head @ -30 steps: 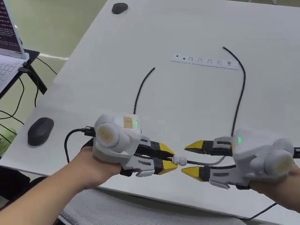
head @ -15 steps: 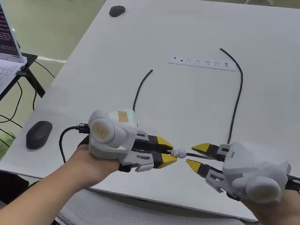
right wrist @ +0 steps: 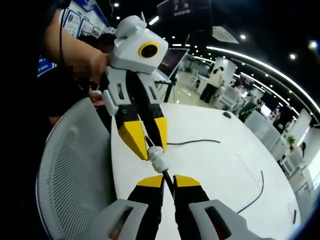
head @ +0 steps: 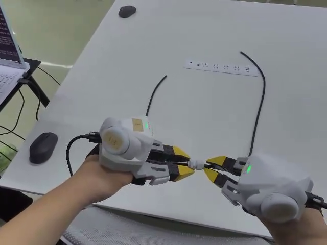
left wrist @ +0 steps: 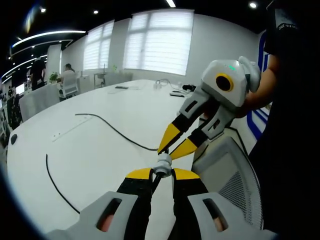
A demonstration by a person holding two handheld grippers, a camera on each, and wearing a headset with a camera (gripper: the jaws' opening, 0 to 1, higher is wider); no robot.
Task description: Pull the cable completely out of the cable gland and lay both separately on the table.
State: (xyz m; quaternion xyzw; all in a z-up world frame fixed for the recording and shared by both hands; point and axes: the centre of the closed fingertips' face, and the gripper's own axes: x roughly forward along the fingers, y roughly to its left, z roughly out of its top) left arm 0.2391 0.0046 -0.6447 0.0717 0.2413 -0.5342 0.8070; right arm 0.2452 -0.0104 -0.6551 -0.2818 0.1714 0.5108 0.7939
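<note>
The white cable gland (head: 195, 164) hangs just above the table's near edge, with my left gripper (head: 189, 164) shut on it. In the left gripper view the gland (left wrist: 162, 163) sits at my yellow tips (left wrist: 162, 174). A black cable (head: 260, 97) runs across the table and into the gland from the right. My right gripper (head: 208, 169) is shut on that cable right beside the gland. In the right gripper view the cable (right wrist: 168, 183) lies between my tips (right wrist: 168, 181), and the gland (right wrist: 156, 158) is just beyond them. Another black cable length (head: 155, 94) disappears behind the left gripper.
A white power strip (head: 220, 67) lies far on the white table (head: 127, 61). One dark mouse (head: 43, 147) sits near the left edge, another (head: 126, 10) at the far end. A laptop (head: 7, 51) stands off the left side. A grey mesh chair (head: 102, 227) is below the near edge.
My right gripper has moved left along the cable up to the gland, and its jaws have gone from open to shut on the cable. The left gripper holds its place.
</note>
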